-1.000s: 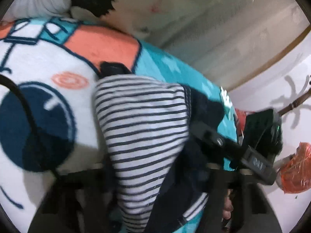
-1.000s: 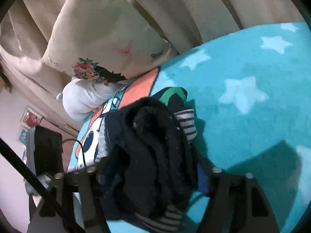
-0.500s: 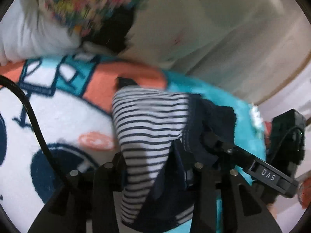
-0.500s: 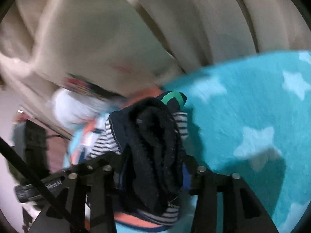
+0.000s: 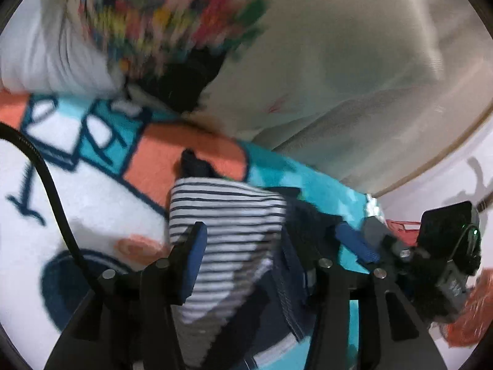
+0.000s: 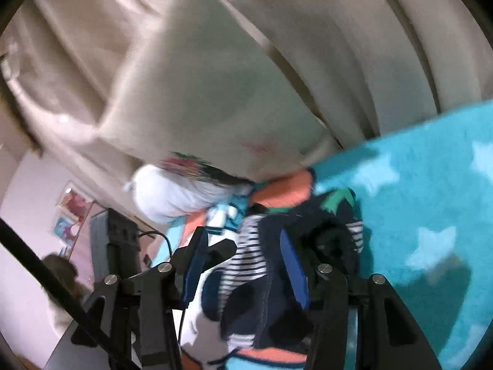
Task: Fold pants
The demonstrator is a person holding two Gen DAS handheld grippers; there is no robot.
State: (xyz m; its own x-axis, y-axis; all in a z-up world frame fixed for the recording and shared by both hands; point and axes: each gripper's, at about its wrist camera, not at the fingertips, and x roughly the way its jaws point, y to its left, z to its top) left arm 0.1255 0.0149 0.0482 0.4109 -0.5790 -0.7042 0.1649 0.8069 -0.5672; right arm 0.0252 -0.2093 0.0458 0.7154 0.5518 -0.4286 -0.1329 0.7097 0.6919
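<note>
The pants [image 5: 228, 215] are a folded bundle of white cloth with navy stripes and a navy lining, lying on the teal cartoon blanket [image 5: 92, 200]. My left gripper [image 5: 252, 256] hangs over their near end. Its jaws are opening, with the cloth between them; the blue left pad [image 5: 197, 246] shows bare beside the stripes. From the other side my right gripper [image 6: 245, 265] faces the same bundle [image 6: 332, 240]. Both of its blue pads [image 6: 292, 271] show, and they do not press the cloth. The right gripper [image 5: 400, 252] also appears at the right of the left wrist view.
A cream pillow with a flower print [image 5: 308, 61] and a white pillow [image 5: 37, 46] lie at the head of the bed, behind the pants. A black cable [image 5: 52, 185] crosses the blanket on the left. Starred teal blanket [image 6: 431, 215] spreads to the right.
Both grippers have drawn up and back from the bundle, which now looks smaller. Their blue pads, hidden in the cloth a second ago, now show.
</note>
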